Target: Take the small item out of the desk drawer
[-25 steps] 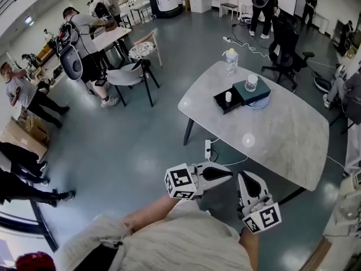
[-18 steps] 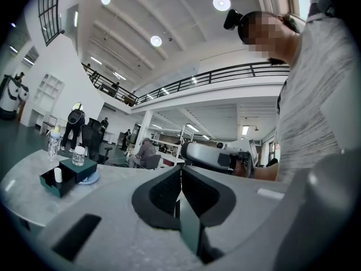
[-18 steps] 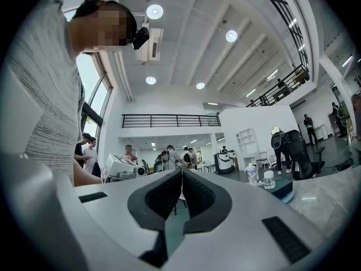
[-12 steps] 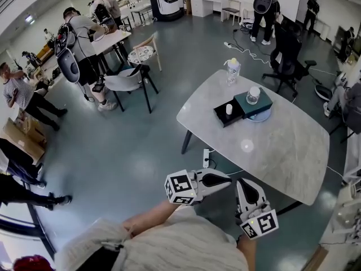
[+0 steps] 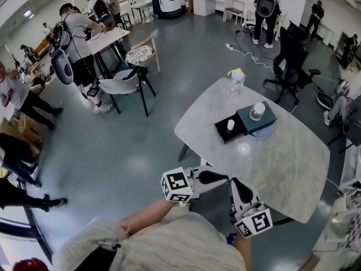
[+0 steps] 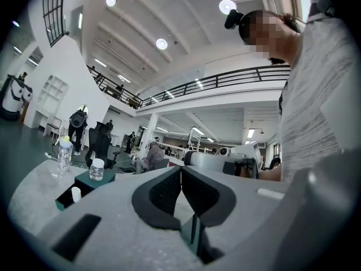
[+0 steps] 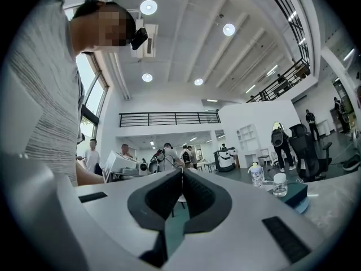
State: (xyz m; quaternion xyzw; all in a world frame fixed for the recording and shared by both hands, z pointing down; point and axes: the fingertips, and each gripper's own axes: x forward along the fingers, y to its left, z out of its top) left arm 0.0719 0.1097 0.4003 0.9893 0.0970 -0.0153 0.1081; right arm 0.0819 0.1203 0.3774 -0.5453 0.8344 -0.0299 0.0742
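A small dark teal drawer unit (image 5: 255,119) stands on the grey table (image 5: 282,157), its black drawer (image 5: 227,131) pulled open toward the left. A small white item (image 5: 230,125) stands in the drawer. A lidded clear jar (image 5: 258,111) sits on top of the unit. Both grippers hang close to my body, well short of the table. My left gripper (image 5: 227,179) points right and is shut with nothing in it. My right gripper (image 5: 236,183) points toward the table, also shut and empty. The left gripper view shows the drawer (image 6: 72,195) far off at the left.
A clear bottle (image 5: 237,82) stands at the table's far corner. A black office chair (image 5: 293,55) is behind the table, and two chairs (image 5: 127,83) stand to the left. Several people stand around the left and back of the room.
The view has shifted slightly toward the table, so the table sits a bit lower in the head view. Both grippers stay shut and close to my body.
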